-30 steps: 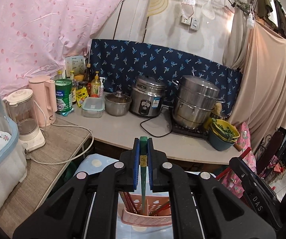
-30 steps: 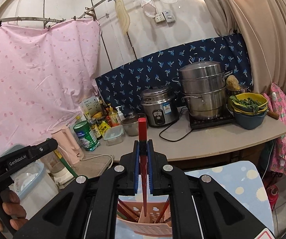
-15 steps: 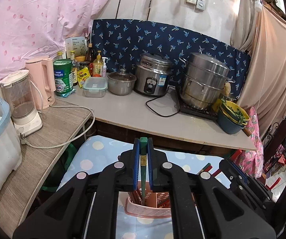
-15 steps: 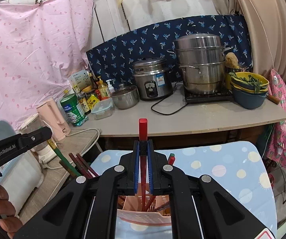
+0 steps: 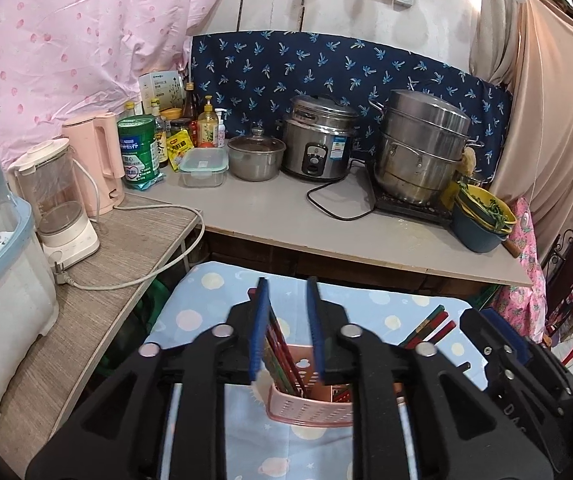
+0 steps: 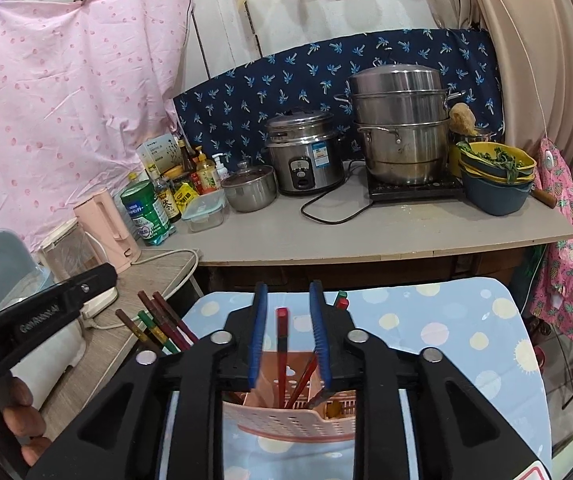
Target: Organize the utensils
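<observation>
Blue dotted cloth covers the surface point(image 6: 466, 320) before a cluttered kitchen counter point(image 6: 366, 232). Pink perforated holder point(image 6: 294, 420) stands on it, holding red chopsticks point(image 6: 282, 344). Both grippers' jaws, left gripper point(image 5: 286, 320) and right gripper point(image 6: 286, 320), have just opened, gripping nothing.

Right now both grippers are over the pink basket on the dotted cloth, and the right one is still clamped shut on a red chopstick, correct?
Not quite. The right wrist view shows the right gripper open, having just released; the red chopstick stands free in the pink basket.
</observation>
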`<state>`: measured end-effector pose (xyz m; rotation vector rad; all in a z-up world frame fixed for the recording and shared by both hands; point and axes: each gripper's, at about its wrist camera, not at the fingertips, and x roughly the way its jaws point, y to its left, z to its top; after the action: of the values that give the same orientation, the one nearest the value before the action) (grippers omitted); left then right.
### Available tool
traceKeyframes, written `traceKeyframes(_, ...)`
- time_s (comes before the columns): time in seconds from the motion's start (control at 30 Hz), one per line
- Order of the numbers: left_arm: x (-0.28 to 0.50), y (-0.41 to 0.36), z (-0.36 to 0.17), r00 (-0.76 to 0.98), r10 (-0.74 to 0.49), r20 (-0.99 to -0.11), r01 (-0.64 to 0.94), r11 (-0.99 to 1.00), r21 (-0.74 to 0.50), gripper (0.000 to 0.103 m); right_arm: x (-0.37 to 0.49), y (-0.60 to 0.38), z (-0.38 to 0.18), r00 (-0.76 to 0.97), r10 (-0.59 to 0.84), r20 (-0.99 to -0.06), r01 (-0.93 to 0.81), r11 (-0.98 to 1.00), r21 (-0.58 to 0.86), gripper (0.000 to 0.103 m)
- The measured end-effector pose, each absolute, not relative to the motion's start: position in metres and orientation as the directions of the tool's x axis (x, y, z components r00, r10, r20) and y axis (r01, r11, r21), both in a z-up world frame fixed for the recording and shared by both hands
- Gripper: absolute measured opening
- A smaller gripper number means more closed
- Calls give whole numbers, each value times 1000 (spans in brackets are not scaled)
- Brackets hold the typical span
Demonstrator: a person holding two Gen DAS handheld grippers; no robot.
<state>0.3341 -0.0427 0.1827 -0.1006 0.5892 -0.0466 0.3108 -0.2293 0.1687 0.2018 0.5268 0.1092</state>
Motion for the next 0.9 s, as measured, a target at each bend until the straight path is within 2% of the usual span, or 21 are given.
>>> traceKeyframes(0.1,327,-43,183,835,-60,-546,9,995,-97,36,302,-227,171,862,155,-483,-58,976,208,28)
traceKeyframes(0.43,299,-47,175,832,-40,-554,12,998,-55,36,264,-225,169,863,145,-484,-58,980,189,35)
traceKeyframes(0.57,286,-47,171,831,-33,-555,12,999,-40,43,249,-224,167,863,135,-487,-53,982,179,35)
traceKeyframes(0.83,263,-41,158,821,-19,-571,6,1000,-24,43,223,-221,157,852,121,-509,-43,986,162,35)
traceKeyframes(0.9,258,-39,155,817,-17,-577,5,1000,-23,46,217,-220,154,850,115,-513,-40,987,156,35)
